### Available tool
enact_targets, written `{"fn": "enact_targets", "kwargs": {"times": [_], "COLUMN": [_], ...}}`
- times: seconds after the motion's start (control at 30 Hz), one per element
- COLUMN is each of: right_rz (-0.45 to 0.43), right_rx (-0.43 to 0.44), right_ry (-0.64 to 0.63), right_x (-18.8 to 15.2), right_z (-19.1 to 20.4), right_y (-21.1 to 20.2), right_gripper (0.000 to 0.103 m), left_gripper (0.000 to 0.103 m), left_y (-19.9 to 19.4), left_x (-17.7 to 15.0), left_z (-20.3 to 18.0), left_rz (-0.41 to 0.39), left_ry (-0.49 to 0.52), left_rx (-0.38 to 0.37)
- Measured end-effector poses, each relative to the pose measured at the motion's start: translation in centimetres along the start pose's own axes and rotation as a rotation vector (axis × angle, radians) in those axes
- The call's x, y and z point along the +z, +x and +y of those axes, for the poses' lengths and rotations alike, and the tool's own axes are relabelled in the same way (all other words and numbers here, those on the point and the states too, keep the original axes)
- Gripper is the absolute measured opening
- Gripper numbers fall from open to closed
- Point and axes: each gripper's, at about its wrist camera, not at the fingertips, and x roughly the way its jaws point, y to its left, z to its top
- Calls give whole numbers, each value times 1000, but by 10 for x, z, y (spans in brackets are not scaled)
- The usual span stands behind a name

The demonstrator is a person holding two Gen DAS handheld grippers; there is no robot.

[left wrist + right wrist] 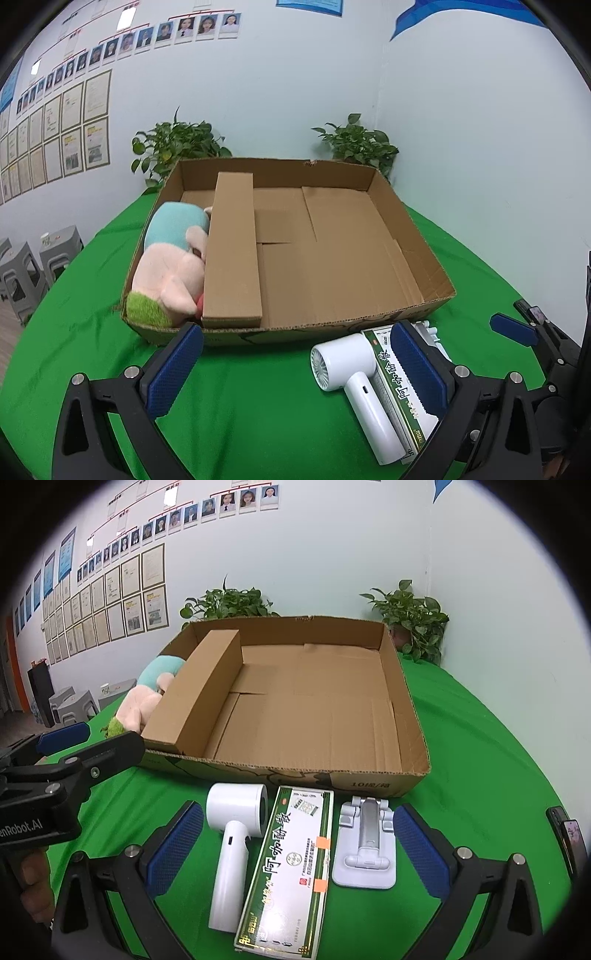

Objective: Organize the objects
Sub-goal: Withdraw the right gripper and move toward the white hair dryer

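Observation:
A shallow cardboard box (410,236) (410,701) sits on the green table, split by a cardboard divider (231,254) (201,690). A plush toy (170,258) (142,701) lies in its left compartment. In front of the box lie a white handheld fan (358,376) (231,842), a green and white carton (395,391) (291,864) and a white phone stand (365,845). My left gripper (295,369) is open and empty, low over the cloth left of the fan. My right gripper (298,845) is open and empty, its fingers either side of the three objects.
Two potted plants (177,147) (358,142) stand behind the box against the wall. Grey stools (26,266) stand beyond the table's left edge. A dark phone (569,838) lies near the table's right edge. The box's right compartment holds nothing.

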Motion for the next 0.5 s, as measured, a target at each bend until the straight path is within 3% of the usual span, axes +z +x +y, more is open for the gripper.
{"fn": "enact_targets", "kwargs": {"times": [0.23, 0.5], "right_rz": [10, 0], "right_rx": [35, 160], "right_ry": [5, -47], "right_x": [-12, -35], "right_z": [4, 1], "right_y": [1, -4], "right_gripper": [102, 102], "left_gripper": [102, 101], "left_y": [17, 65], "left_x": [-6, -25], "left_z": [5, 10], "left_rz": [65, 267], "left_ry": [-21, -110], "left_rx": [-88, -300]}}
